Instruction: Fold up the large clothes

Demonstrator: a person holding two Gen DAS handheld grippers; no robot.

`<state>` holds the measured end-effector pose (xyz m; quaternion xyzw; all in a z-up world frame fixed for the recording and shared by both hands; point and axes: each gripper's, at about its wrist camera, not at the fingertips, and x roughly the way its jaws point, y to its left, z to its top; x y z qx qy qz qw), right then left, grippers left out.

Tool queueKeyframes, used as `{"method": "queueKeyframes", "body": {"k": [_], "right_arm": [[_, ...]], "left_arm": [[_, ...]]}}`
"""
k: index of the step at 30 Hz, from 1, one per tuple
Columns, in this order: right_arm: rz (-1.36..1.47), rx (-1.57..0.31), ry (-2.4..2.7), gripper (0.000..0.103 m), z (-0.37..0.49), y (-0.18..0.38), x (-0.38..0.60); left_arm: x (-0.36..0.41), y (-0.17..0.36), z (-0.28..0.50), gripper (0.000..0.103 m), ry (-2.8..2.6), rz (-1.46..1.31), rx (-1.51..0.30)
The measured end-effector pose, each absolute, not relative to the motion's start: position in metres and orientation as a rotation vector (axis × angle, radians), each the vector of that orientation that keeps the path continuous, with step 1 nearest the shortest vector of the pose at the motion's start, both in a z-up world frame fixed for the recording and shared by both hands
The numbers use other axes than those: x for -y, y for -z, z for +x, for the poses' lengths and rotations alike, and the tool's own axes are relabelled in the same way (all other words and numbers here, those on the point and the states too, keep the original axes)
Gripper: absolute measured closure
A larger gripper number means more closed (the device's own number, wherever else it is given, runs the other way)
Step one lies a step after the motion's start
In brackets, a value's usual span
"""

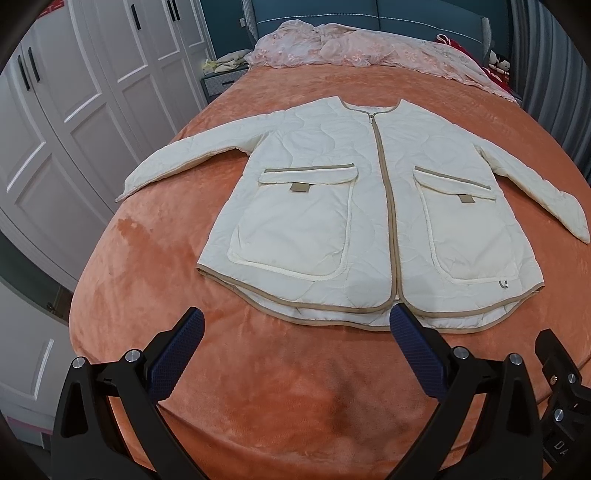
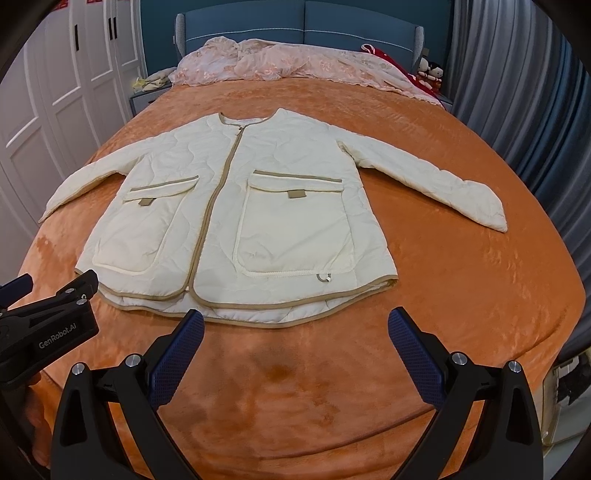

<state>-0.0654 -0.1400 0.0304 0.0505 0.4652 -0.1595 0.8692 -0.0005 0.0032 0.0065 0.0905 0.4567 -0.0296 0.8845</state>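
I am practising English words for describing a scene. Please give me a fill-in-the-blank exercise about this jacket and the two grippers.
1. The cream jacket lies flat on the ____ blanket.
2. Its front zipper is ____.
3. Both the left gripper and right gripper are ____.

Missing words: orange; closed; open

Cream quilted jacket (image 1: 325, 206), tan trim along hem, zip and pocket flaps. Plain orange plush bedspread (image 1: 258, 369), darker blotches. Pale pink floral lace cover (image 2: 295, 62) at far end. Teal-blue headboard (image 2: 332, 22). White panelled wardrobe (image 1: 74, 110), black handles. Grey-blue curtain (image 2: 517, 92). Black grippers, navy textured pads (image 2: 173, 354).
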Motion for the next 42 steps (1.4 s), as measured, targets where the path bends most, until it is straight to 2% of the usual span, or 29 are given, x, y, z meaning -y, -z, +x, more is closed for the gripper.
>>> {"method": "queueKeyframes", "body": {"k": [15, 26, 30, 35, 37, 38, 39, 40, 41, 42], "right_arm": [[0.186, -1.007, 0.381, 0.005, -0.042, -0.011, 0.193], [0.54, -0.85, 0.597, 0.005, -0.005, 0.021, 0.417], [0.692, -0.796, 0.713, 0.005, 0.004, 0.05, 0.51], [0.86, -0.754, 0.826, 0.006, 0.01, 0.09, 0.58], [0.911, -0.721, 0.85, 0.014, 0.015, 0.1, 0.597], [0.921, -0.715, 0.85, 0.025, 0.018, 0.104, 0.603], [0.929, -0.716, 0.845, 0.041, 0.024, 0.107, 0.607], [0.933, -0.73, 0.84, 0.049, 0.034, 0.11, 0.612], [0.926, -0.74, 0.853, 0.061, 0.039, 0.111, 0.611], [0.925, -0.734, 0.848, 0.081, 0.049, 0.109, 0.612]], "left_arm": [[0.005, 0.007, 0.026, 0.005, 0.036, 0.198, -0.986], [0.008, 0.03, 0.091, 0.005, 0.03, 0.148, -1.028], [0.004, 0.041, 0.124, 0.005, 0.009, 0.095, -1.042], [0.001, 0.051, 0.155, 0.005, -0.027, 0.084, -1.024], [-0.003, 0.054, 0.164, 0.005, -0.042, 0.086, -1.022], [-0.004, 0.057, 0.169, 0.005, -0.051, 0.087, -1.023], [-0.005, 0.059, 0.174, 0.005, -0.061, 0.083, -1.025], [-0.007, 0.061, 0.177, 0.005, -0.066, 0.077, -1.027], [-0.009, 0.063, 0.181, 0.005, -0.071, 0.068, -1.03], [-0.012, 0.064, 0.185, 0.005, -0.076, 0.054, -1.034]]}}
